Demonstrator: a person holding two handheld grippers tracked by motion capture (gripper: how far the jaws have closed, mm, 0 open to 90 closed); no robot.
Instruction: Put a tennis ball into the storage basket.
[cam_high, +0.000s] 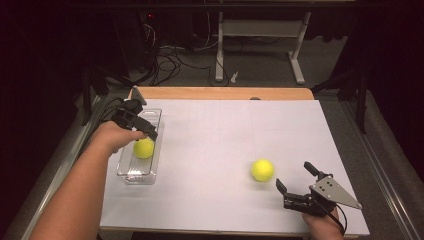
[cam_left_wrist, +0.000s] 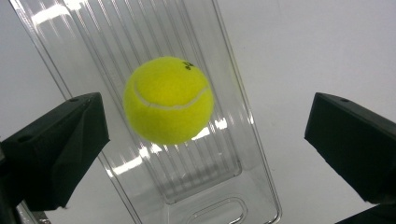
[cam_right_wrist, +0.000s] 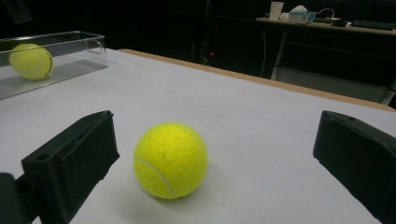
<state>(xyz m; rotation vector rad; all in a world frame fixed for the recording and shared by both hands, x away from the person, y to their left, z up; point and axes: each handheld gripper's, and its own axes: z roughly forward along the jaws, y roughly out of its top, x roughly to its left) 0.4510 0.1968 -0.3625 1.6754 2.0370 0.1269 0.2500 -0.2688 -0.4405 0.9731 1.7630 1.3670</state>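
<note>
Tennis ball (cam_left_wrist: 168, 100) in clear tray (cam_left_wrist: 261, 186) — left gripper (cam_left_wrist: 205, 140) wide

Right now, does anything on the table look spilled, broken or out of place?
Nothing stands out. One tennis ball sits in the clear tray, which lies flat; the other ball rests loose on the white table. No spill or damage shows.

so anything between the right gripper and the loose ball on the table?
Nothing visible. The right gripper is open and faces the tennis ball across bare white table. The clear tray sits far off to the side.
</note>
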